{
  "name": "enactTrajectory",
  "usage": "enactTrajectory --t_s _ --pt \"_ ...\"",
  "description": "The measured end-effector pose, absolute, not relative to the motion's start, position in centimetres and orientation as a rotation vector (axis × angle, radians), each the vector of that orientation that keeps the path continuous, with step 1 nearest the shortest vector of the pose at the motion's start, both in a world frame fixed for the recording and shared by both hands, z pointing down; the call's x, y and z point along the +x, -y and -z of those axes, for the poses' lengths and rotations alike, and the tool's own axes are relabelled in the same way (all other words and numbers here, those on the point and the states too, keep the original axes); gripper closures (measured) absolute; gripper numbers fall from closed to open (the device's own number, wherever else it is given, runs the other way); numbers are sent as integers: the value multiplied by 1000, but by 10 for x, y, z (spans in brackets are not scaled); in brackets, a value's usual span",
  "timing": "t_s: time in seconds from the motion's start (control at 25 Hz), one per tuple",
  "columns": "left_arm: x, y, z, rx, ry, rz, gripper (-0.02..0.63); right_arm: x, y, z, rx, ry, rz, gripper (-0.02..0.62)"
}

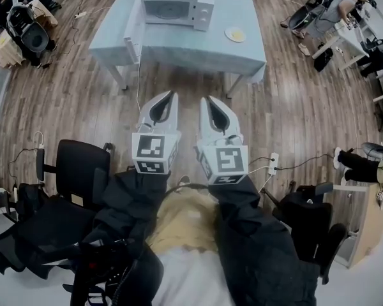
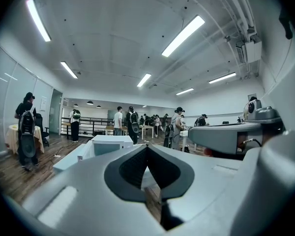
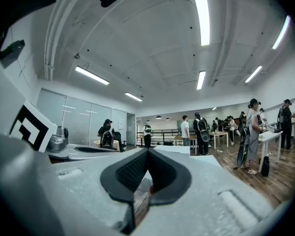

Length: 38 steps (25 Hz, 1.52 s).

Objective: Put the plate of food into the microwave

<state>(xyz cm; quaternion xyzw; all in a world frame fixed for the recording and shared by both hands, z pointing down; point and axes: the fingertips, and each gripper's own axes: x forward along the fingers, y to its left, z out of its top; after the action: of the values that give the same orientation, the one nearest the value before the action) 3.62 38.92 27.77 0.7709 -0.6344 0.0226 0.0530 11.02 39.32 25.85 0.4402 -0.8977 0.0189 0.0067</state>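
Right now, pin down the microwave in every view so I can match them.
Head view: microwave at top centre, on the table.
Left gripper view: microwave low, left of centre.
Right gripper view: probably the microwave, low, just right of centre.
Shared landmark: the pale-clothed table beneath it.

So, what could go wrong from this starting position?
The microwave door looks closed, so lifting the plate first would stall the task. The plate lies flat; a poor rim grip might tip the food. A cable crosses the floor ahead of the left gripper and right gripper: possible trip.
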Motion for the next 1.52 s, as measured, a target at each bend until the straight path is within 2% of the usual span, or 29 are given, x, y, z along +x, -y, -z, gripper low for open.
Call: enactTrajectory --t_s 0.52,1.0,1.52 --pt "19 -366 -297 2316 1911 -84 607 90 -369 -277 1362 2791 -50 598" --pt "-43 -237 -285 2342 1876 -20 607 39 -245 -273 1439 2750 -51 598" --pt "-75 -142 -299 2389 1770 -34 606 9 -151 -283 1543 2684 -84 597"
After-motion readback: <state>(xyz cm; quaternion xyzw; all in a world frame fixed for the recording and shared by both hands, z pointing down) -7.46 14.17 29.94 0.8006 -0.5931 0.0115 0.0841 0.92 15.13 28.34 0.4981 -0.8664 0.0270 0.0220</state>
